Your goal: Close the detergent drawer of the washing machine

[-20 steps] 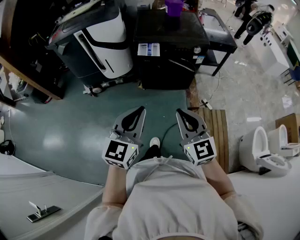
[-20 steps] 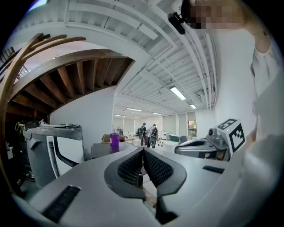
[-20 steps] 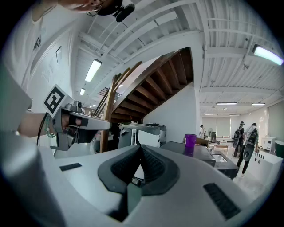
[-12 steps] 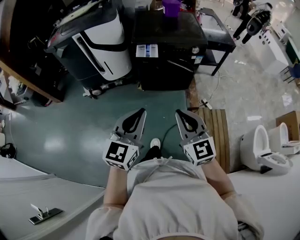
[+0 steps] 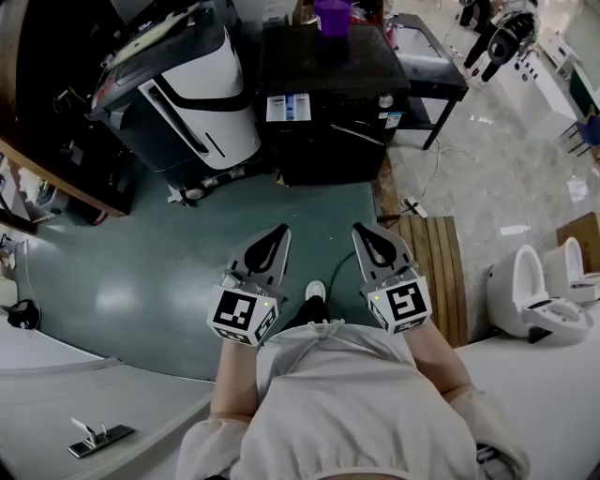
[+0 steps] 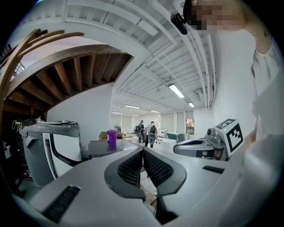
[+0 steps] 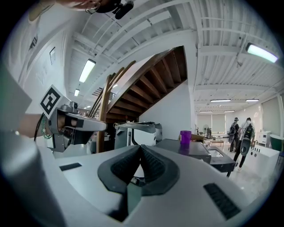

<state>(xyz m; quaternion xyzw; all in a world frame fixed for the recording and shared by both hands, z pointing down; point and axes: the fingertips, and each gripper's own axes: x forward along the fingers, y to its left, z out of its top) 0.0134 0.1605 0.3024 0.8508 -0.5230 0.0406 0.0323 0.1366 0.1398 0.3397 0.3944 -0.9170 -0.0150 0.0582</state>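
Note:
The black washing machine [image 5: 342, 112] stands on the floor ahead of me, with a purple cup [image 5: 332, 16] on its top. Its detergent drawer [image 5: 289, 108] sticks out at the upper left of the front, white and blue inside. My left gripper [image 5: 278, 231] and right gripper [image 5: 359, 229] are held side by side near my body, well short of the machine, both shut with nothing between the jaws. The left gripper view has its shut tips [image 6: 143, 150] below the cup [image 6: 111, 138]. In the right gripper view the shut tips [image 7: 140, 147] sit left of the cup [image 7: 185, 136].
A white and black appliance [image 5: 192, 84] stands left of the machine. A black metal table [image 5: 431, 66] is at its right. A wooden pallet [image 5: 436, 272] and a power strip [image 5: 411, 206] lie on the floor to my right, and toilets [image 5: 530, 300] stand farther right. People [image 7: 242, 133] walk in the distance.
The washing machine and its drawer sit slightly lower and nearer in the head view. Both grippers stay shut, held in the same pose before my body.

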